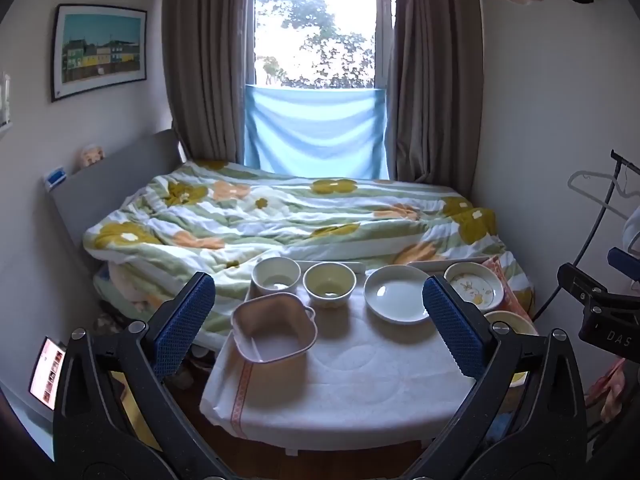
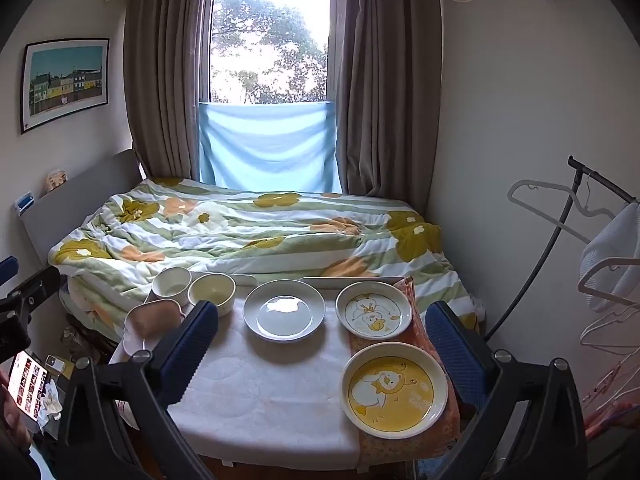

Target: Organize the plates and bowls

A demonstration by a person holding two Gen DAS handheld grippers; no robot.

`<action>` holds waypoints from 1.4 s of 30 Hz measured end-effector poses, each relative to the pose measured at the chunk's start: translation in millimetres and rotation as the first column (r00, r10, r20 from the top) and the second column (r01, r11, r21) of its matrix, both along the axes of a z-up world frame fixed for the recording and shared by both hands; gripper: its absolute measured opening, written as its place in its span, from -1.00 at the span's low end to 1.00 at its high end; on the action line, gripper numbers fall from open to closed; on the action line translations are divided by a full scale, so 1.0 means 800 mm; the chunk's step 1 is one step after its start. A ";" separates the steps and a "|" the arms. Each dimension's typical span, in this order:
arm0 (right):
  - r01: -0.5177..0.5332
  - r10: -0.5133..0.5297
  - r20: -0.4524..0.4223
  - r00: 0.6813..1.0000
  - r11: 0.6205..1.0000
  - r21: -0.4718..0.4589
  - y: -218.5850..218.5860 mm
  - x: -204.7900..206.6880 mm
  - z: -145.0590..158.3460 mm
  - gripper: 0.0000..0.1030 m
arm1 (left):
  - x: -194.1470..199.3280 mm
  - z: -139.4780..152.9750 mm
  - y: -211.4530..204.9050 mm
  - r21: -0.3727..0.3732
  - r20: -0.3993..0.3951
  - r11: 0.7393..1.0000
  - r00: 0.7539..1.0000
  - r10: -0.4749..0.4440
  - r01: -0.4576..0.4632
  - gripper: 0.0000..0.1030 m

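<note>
A small table with a white cloth (image 1: 352, 384) (image 2: 260, 392) stands at the foot of a bed. On it are a pink square bowl (image 1: 274, 330) (image 2: 152, 320), a white bowl (image 1: 276, 276) (image 2: 172, 283), a pale yellow bowl (image 1: 329, 284) (image 2: 212, 292), a plain white plate (image 1: 396, 294) (image 2: 284, 310), a white duck plate (image 1: 474, 286) (image 2: 374, 314) and a yellow duck plate (image 2: 394, 388) (image 1: 510, 322). My left gripper (image 1: 320, 324) is open and empty above the table's near side. My right gripper (image 2: 324, 352) is open and empty, held above the table.
A bed with a flowered quilt (image 1: 280, 216) (image 2: 240, 224) lies behind the table, under a curtained window. A clothes rack with hangers (image 2: 580, 216) stands at the right. A lit phone (image 2: 28, 384) sits low at the left. An orange patterned cloth (image 2: 416, 436) lies under the duck plates.
</note>
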State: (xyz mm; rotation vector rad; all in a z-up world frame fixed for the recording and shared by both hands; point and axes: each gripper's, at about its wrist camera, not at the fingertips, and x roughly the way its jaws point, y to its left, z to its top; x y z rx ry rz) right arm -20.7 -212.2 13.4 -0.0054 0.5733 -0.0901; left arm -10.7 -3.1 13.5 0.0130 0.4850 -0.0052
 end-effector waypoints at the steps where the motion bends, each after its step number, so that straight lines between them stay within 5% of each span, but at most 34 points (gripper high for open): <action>1: 0.002 -0.002 0.002 1.000 1.000 0.001 0.002 -0.002 -0.001 1.00 | 0.003 0.000 0.000 0.006 0.001 1.000 1.000 0.000 0.000 0.99; 42: -0.006 0.006 0.002 1.000 1.000 0.003 0.008 0.009 -0.009 1.00 | 0.013 -0.009 -0.003 0.022 0.008 1.000 1.000 -0.003 0.003 0.99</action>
